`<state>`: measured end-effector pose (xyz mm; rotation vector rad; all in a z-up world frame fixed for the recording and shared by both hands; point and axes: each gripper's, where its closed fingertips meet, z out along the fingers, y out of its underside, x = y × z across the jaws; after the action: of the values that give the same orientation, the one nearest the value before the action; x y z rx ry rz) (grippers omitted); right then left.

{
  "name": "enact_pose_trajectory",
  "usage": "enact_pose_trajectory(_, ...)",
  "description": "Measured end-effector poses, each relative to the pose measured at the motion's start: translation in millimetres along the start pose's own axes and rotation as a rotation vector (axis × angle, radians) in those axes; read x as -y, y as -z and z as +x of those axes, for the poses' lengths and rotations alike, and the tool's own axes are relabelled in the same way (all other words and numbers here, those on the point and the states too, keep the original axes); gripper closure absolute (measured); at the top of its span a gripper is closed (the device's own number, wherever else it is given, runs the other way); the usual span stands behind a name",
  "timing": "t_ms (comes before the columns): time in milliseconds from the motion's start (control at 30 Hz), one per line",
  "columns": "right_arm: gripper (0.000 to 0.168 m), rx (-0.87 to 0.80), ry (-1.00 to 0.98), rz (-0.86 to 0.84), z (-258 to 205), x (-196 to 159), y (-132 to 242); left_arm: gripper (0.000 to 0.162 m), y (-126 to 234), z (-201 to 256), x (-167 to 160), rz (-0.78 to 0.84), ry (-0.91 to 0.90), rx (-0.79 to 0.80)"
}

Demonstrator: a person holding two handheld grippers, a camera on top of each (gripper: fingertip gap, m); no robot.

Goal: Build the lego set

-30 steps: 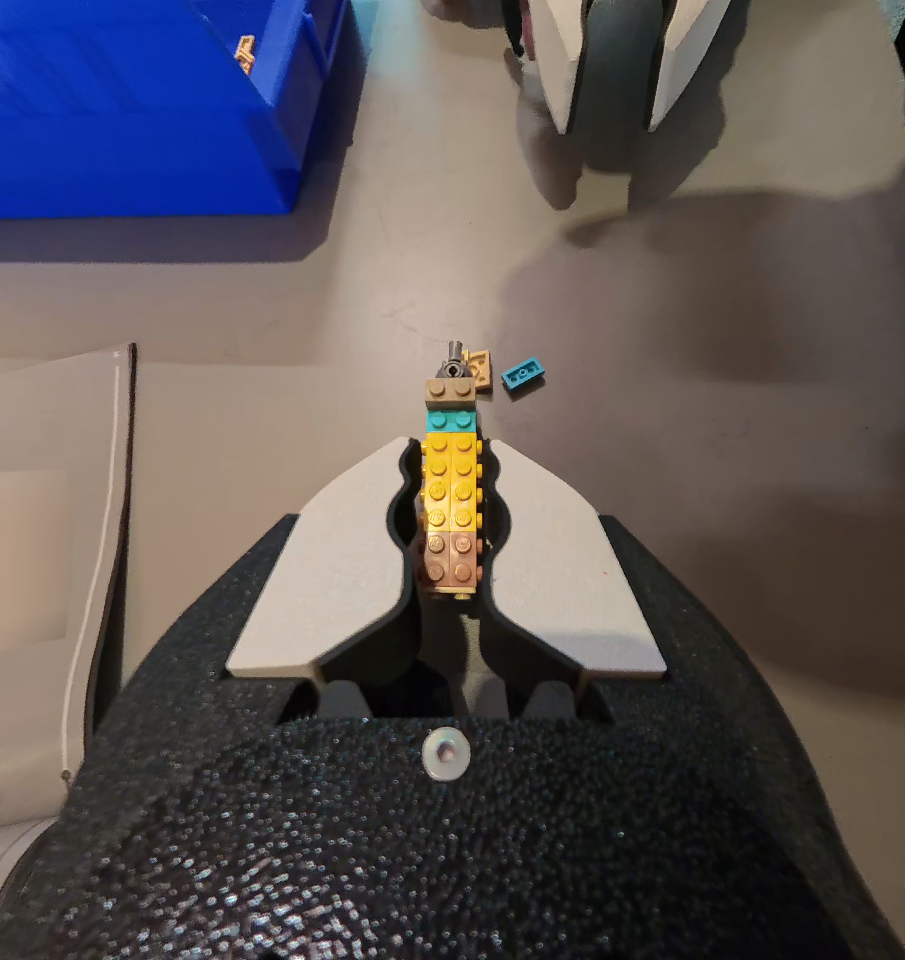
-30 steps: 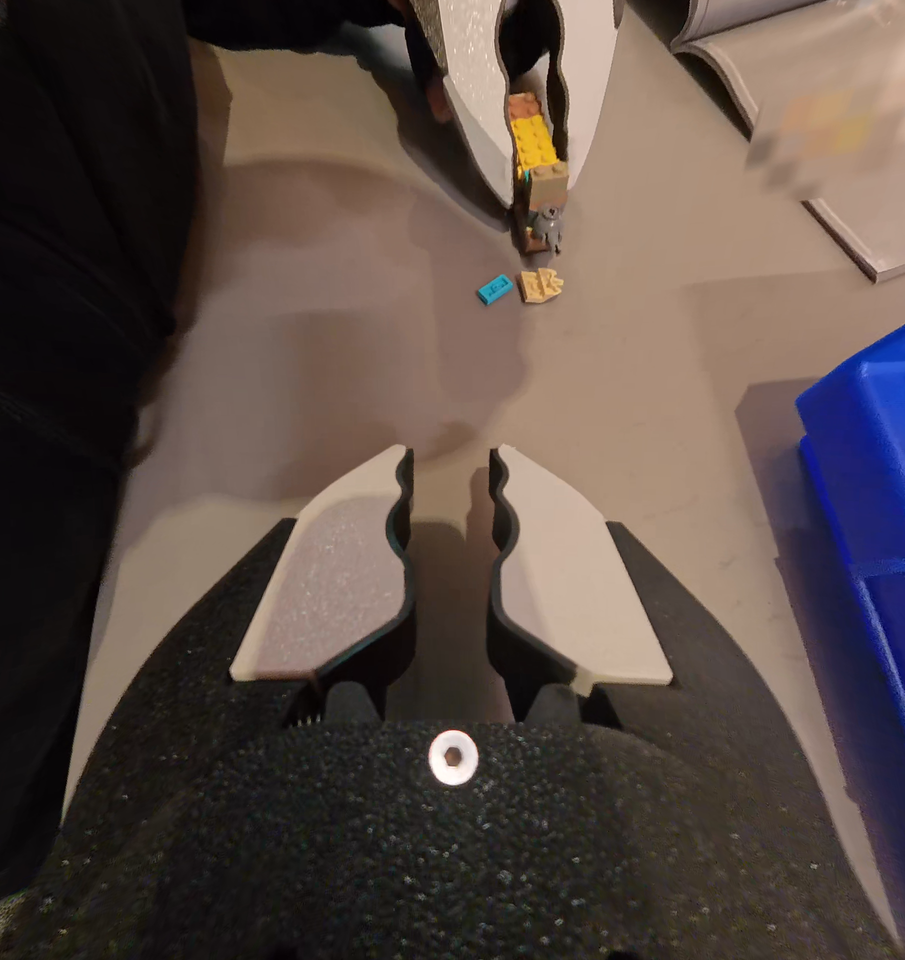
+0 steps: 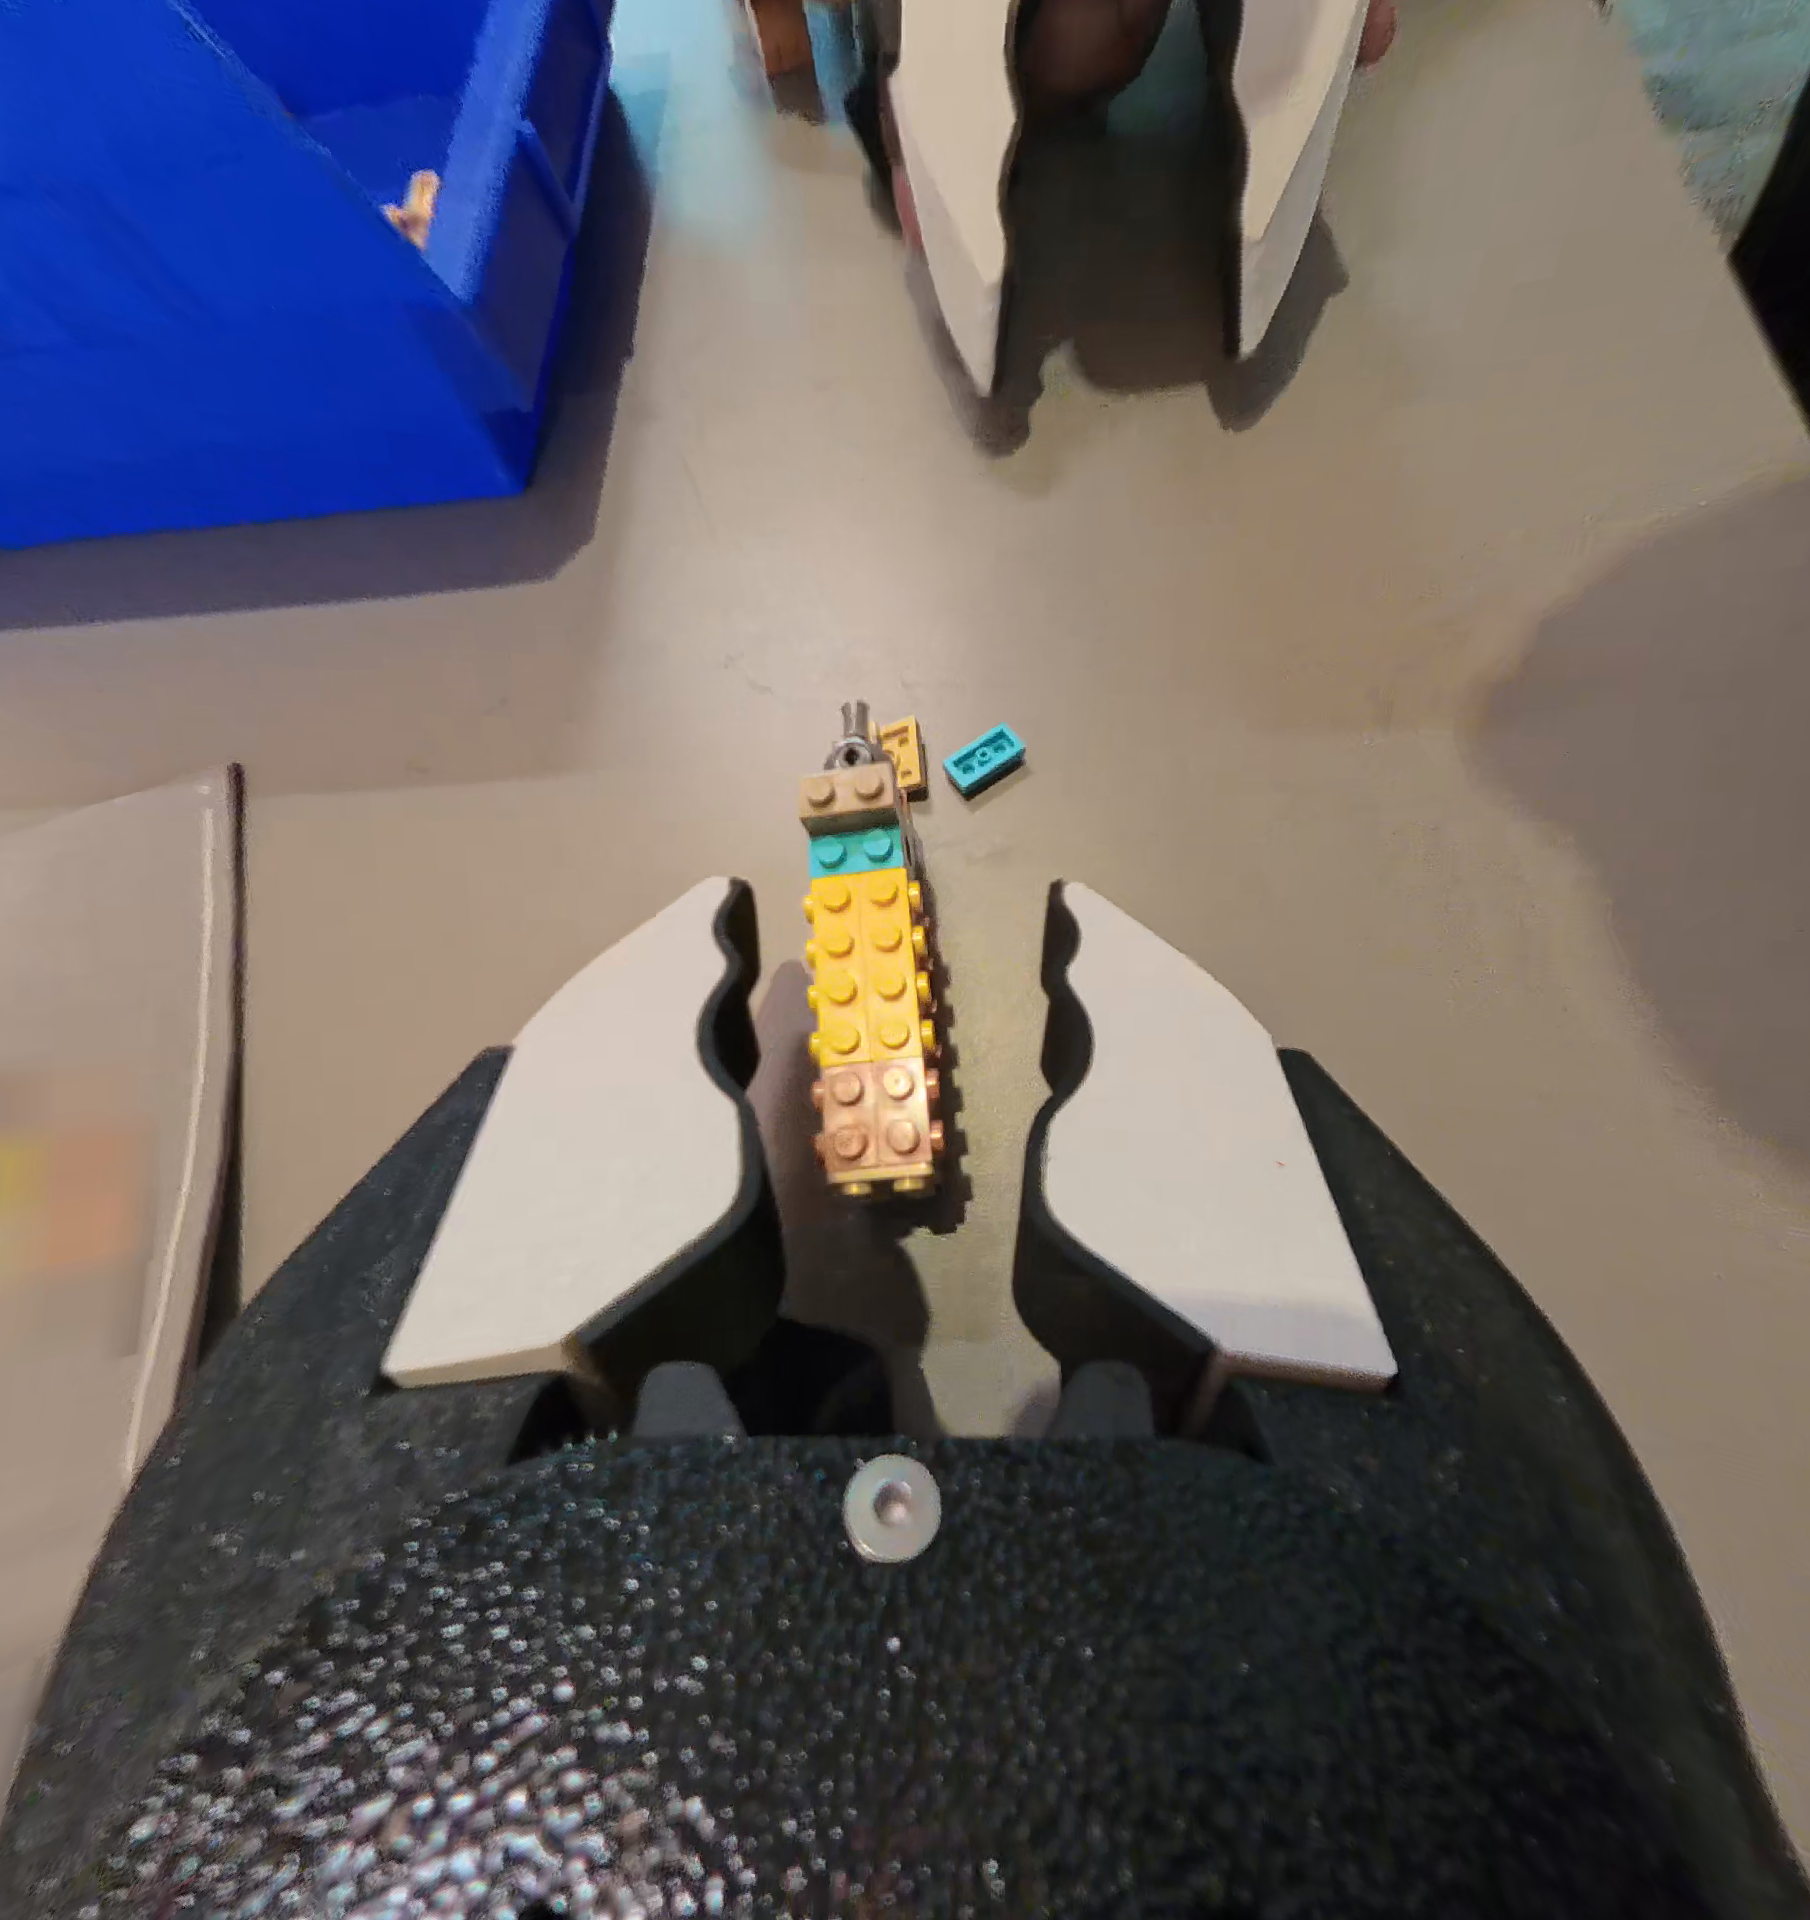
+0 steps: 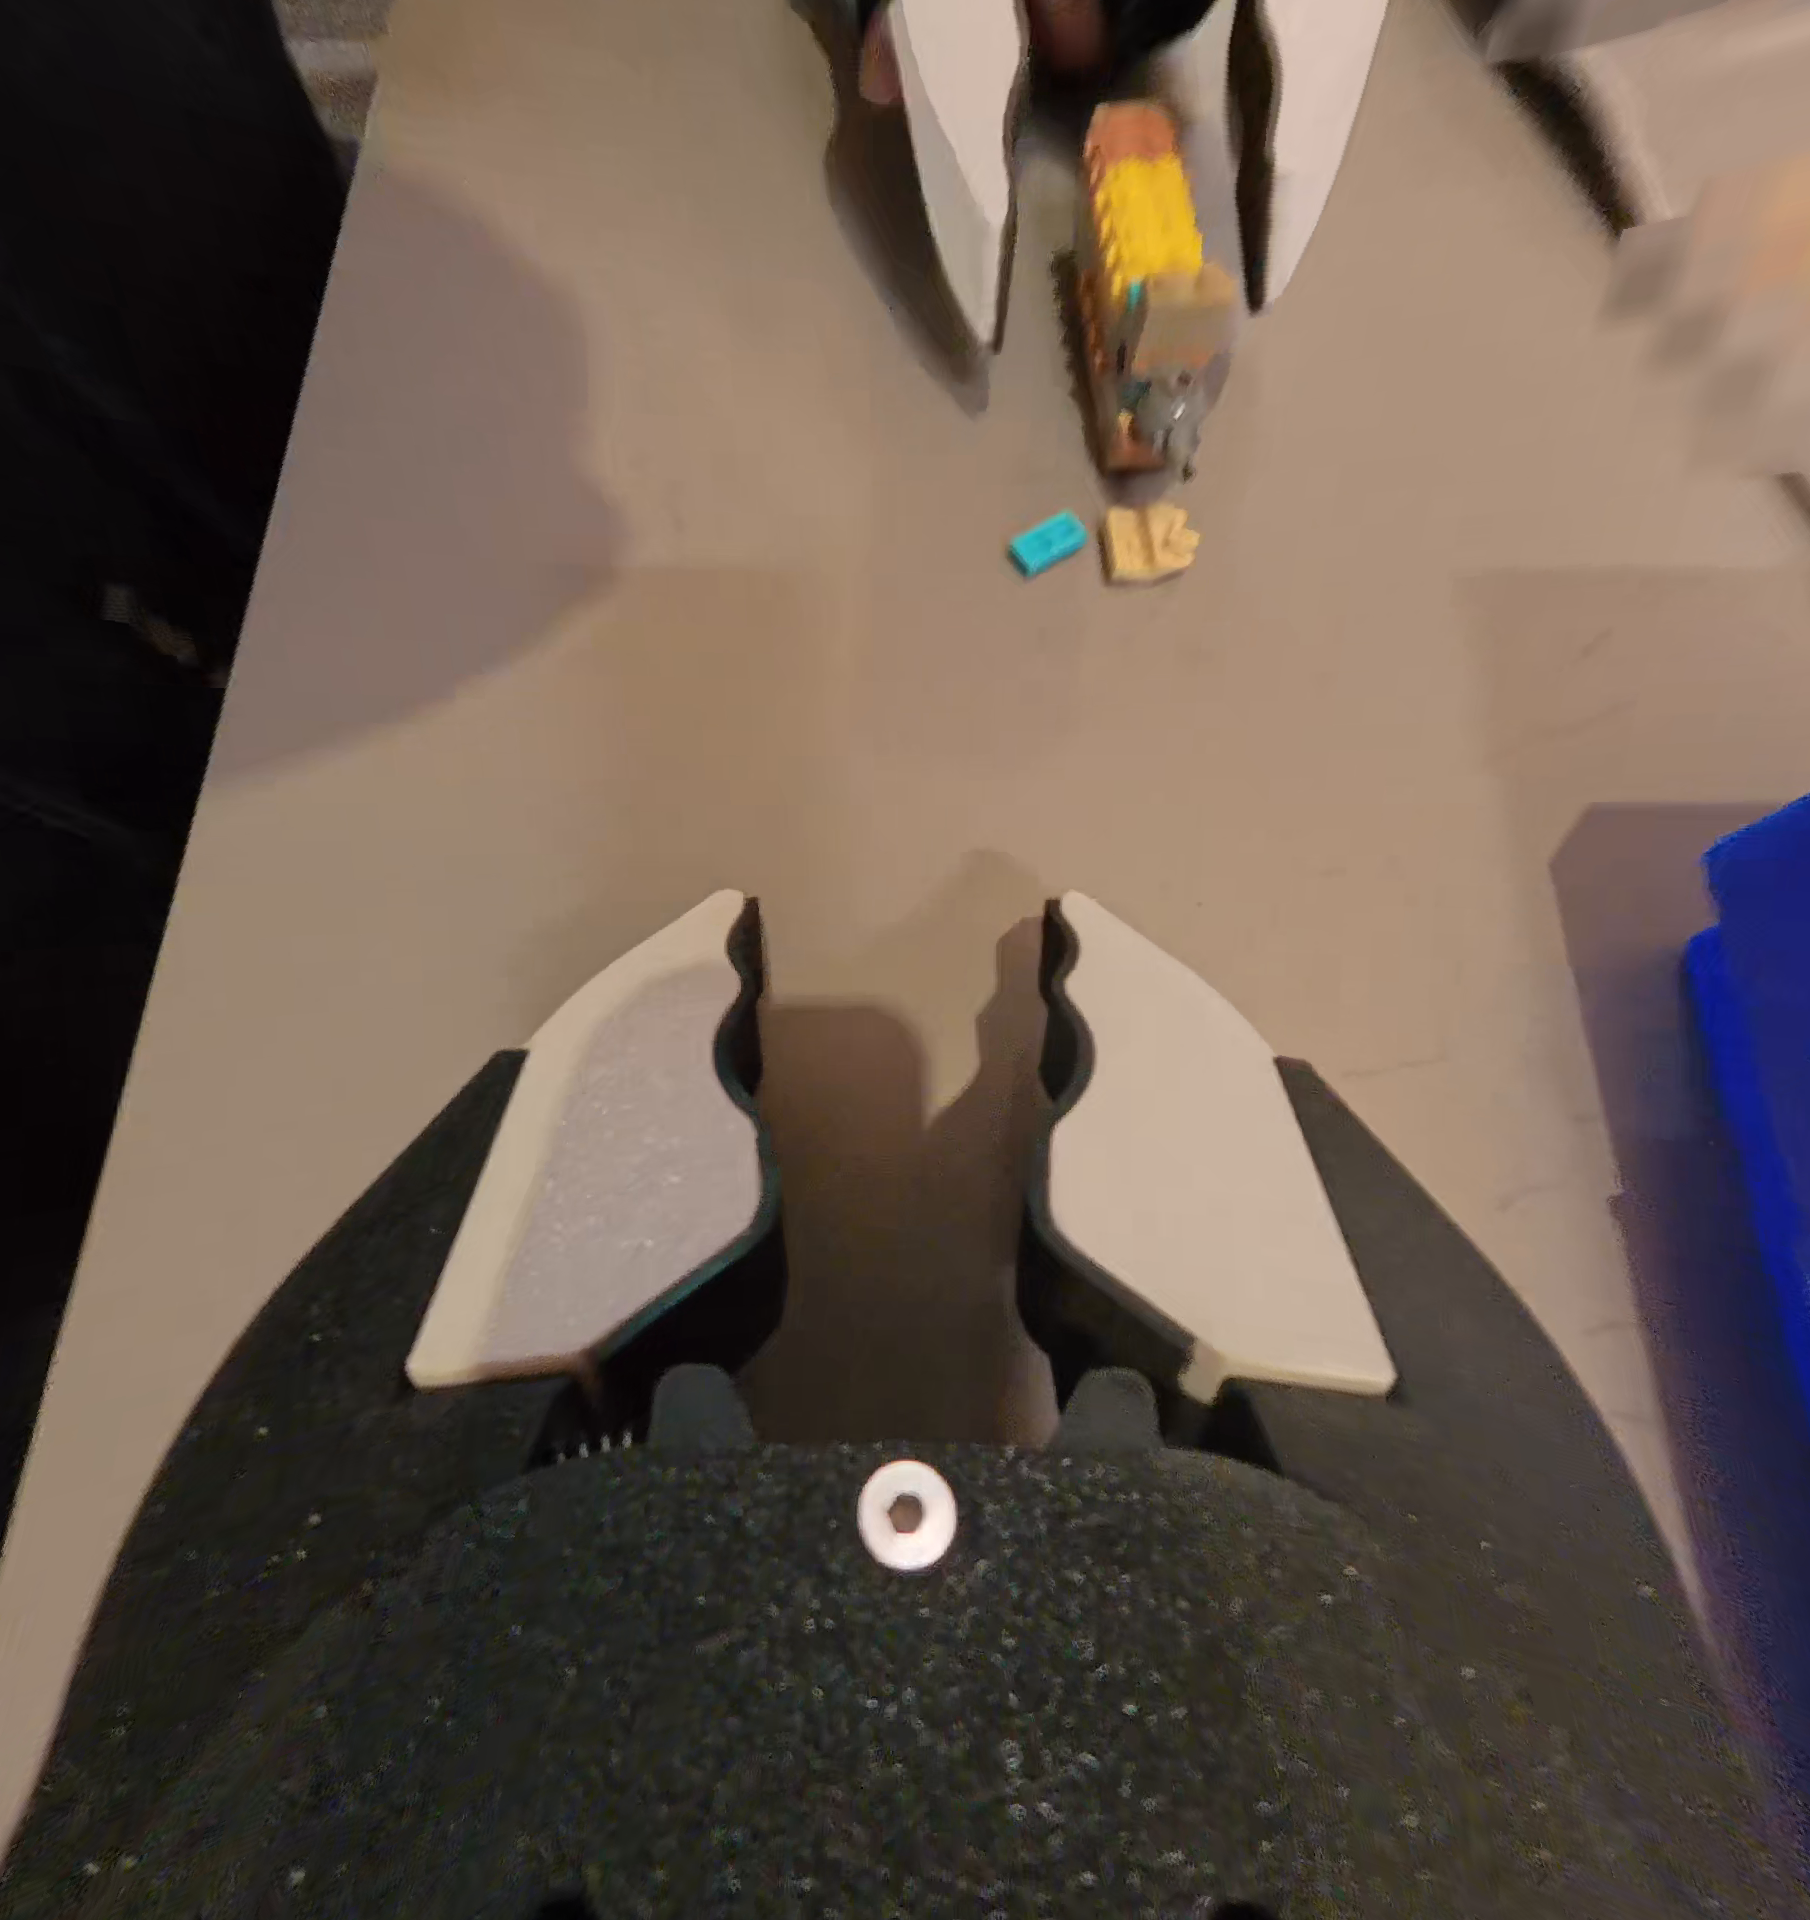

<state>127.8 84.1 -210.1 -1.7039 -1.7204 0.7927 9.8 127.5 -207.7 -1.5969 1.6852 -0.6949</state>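
We had a partly built brick column (image 3: 873,1023) lying free on the worktop (image 3: 1296,644) between our left gripper's (image 3: 896,904) parted fingers, the right gripper (image 4: 896,914) likewise apart and empty, while a teal plate (image 3: 984,761) and a tan piece (image 3: 903,750) waited unattached.

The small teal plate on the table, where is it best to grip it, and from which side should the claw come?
Probably from above, closing across the short width of the teal plate. It lies flat and thin on the table, so only its long edges offer hold. The tan piece lies close beside one end, so gripping along the length looks crowded. The open right claw faces it.
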Motion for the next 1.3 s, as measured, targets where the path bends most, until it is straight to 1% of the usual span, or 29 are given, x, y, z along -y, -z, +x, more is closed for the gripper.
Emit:
enact_pose_trajectory(67,0.107,-0.065,0.042,0.079,6.3,12.9,3.0,0.106,6.4,-4.3,9.0,0.074,0.016,0.013)
enact_pose_trajectory(133,0.103,-0.141,0.099,0.186,11.2,32.4,9.8,0.104,17.2,-9.4,25.6,0.19,0.035,0.031)
enact_pose_trajectory(233,0.092,-0.307,0.148,0.393,22.8,68.2,32.5,0.101,44.7,-19.5,61.5,0.41,0.048,0.097)
enact_pose_trajectory(300,0.077,-0.399,0.129,0.568,28.5,94.4,55.2,0.096,70.7,-26.3,87.8,0.584,0.064,0.159)
enact_pose_trajectory(333,0.069,-0.443,0.119,0.654,30.5,107.0,68.1,0.091,85.4,-28.1,101.1,0.682,0.085,0.178)
enact_pose_trajectory(367,0.056,-0.476,0.11,0.757,30.5,120.7,82.4,0.08,101.7,-28.9,114.9,0.793,0.119,0.193)
enact_pose_trajectory(400,0.046,-0.492,0.094,0.868,27.9,134.0,97.4,0.071,118.6,-28.8,126.8,0.903,0.156,0.204)
enact_pose_trajectory(433,0.045,-0.515,0.067,0.955,26.7,143.3,111.5,0.071,134.8,-27.7,136.1,1.003,0.181,0.218)
enact_pose_trajectory(467,0.04,-0.534,0.05,1.034,24.2,151.0,123.4,0.07,150.3,-25.4,144.1,1.098,0.196,0.235)
enact_pose_trajectory(533,0.035,-0.555,0.061,1.164,14.7,163.0,138.2,0.057,175.9,-20.2,155.8,1.253,0.204,0.3)
enact_pose_trajectory(567,0.031,-0.573,0.062,1.207,11.5,166.8,142.0,0.051,184.2,-15.6,160.4,1.303,0.185,0.337)
enact_pose_trajectory(633,0.024,-0.577,0.07,1.263,2.0,174.9,141.3,0.047,194.1,-3.2,168.6,1.377,0.139,0.411)
enact_pose_trajectory(667,0.022,-0.562,0.082,1.307,-5.5,180.4,141.3,0.049,197.7,10.7,175.1,1.436,0.111,0.387)
enact_pose_trajectory(733,0.022,-0.574,0.107,1.395,-16.8,190.7,143.4,0.065,207.0,41.7,185.7,1.612,0.082,0.281)
enact_pose_trajectory(767,0.022,-0.56,0.132,1.451,-25.4,196.1,145.2,0.074,209.2,50.1,187.8,1.687,0.09,0.263)
enact_pose_trajectory(800,0.023,-0.505,0.136,1.527,-35.6,201.0,149.1,0.079,208.0,52.7,188.9,1.736,0.128,0.258)
enact_pose_trajectory(867,0.024,-0.387,0.08,1.647,-44.8,206.7,155.8,0.084,193.2,59.7,196.2,1.751,0.193,0.158)
enact_pose_trajectory(967,0.024,-0.299,0.044,1.77,-55.4,209.0,162.9,0.087,153.1,75.0,214.3,1.643,0.22,0.006)
enact_pose_trajectory(1000,0.022,-0.289,0.033,1.781,-57.5,210.6,160.6,0.086,138.1,81.1,219.7,1.594,0.2,0.002)
enact_pose_trajectory(1067,0.022,-0.268,0.046,1.778,-65.8,213.9,151.9,0.086,107.8,95.4,228.1,1.487,0.11,0.049)
enact_pose_trajectory(1167,0.022,-0.334,0.085,1.75,-74.3,213.2,143.5,0.085,69.7,107.6,231.0,1.328,0.014,0.132)
enact_pose_trajectory(1233,0.022,-0.347,0.069,1.75,-74.6,212.4,142.2,0.091,62.3,106.1,229.7,1.326,0.047,0.15)
enact_pose_trajectory(1300,0.024,-0.374,0.084,1.702,-75.4,213.7,141.6,0.094,61.0,104.0,227.6,1.36,0.097,0.126)
